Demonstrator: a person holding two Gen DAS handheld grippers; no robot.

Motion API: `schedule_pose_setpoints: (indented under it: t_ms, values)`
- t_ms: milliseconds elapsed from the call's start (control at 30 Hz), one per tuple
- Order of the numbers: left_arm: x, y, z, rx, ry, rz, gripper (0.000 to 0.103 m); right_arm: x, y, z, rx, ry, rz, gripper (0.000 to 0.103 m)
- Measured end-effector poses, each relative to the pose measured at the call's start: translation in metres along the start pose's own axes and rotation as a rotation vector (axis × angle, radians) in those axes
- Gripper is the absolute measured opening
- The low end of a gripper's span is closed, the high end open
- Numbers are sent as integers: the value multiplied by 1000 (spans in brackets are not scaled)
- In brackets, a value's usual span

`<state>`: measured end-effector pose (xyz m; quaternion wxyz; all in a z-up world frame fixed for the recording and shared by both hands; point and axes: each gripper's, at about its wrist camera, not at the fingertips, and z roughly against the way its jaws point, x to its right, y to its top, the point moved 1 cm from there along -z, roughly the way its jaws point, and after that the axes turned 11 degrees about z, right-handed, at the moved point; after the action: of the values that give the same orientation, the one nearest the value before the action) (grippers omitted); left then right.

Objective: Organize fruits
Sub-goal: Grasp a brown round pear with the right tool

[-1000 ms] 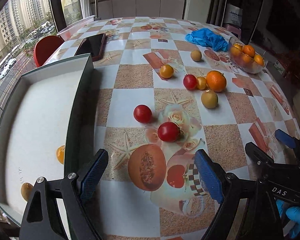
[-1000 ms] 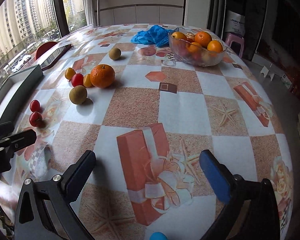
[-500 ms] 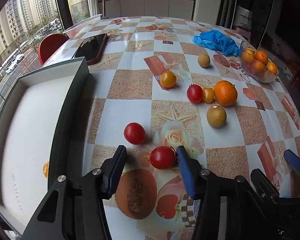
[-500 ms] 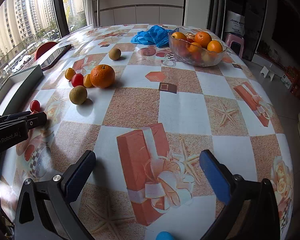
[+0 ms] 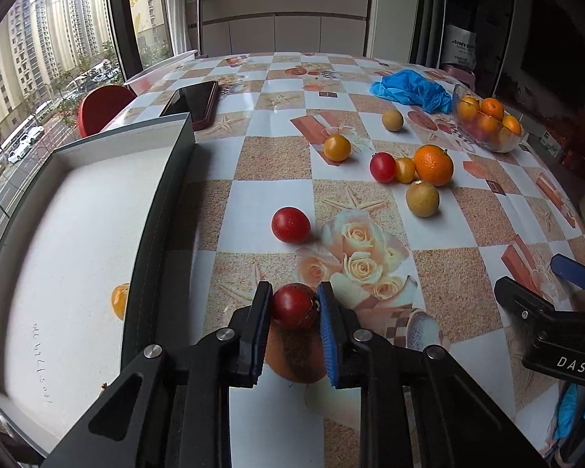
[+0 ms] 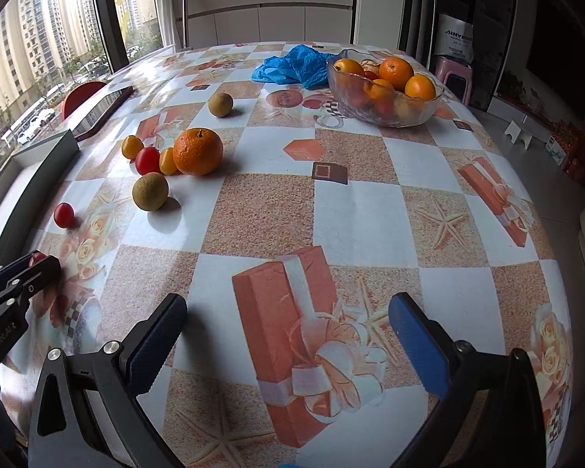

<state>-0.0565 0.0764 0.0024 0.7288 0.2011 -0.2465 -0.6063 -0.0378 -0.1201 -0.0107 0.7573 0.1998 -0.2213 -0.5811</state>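
The shiny, smooth checked plastic tablecloth (image 6: pixel 355 202) covers the table. The clear glass fruit bowl (image 6: pixel 386 113) gleams. The crumpled blue plastic gloves (image 5: pixel 409 87) look thin. The grey box's white inside (image 5: pixel 70 241) looks matt.

Box wall (image 5: pixel 163 210) blocks left (tall edge); fruit cluster (image 5: pixel 411 169) ahead; bare tablecloth (image 6: pixel 370 202) right.

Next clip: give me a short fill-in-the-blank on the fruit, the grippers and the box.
1. The left gripper is closed on a ____ tomato.
2. The right gripper is ____ and holds nothing.
3. The big orange lies on the ____, outside the glass bowl.
4. The white box holds a ____ fruit.

Missing: red; open; table; yellow
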Motion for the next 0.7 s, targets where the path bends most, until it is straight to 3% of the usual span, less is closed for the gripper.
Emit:
schedule_pose_setpoints:
  t_ms: [333, 533, 567, 633, 667, 700]
  values:
    - [-2, 1, -1, 1, -15, 5, 25, -39, 44, -18, 8, 130, 15, 100]
    - [-3, 0, -1, -2, -19, 14, 25, -65, 69, -29, 11, 154, 50, 71]
    - [-3, 1, -2, -3, -20, 16, 25, -69, 71, -29, 14, 149, 62, 62]
    - [-3, 1, -2, -3, -20, 14, 25, -74, 70, -29, 21, 143, 88, 35]
    - [-3, 1, -2, -3, -20, 14, 25, -74, 69, -28, 22, 154, 91, 28]
    - [-3, 1, -2, -4, -22, 14, 25, -72, 67, -26, 26, 173, 84, 28]
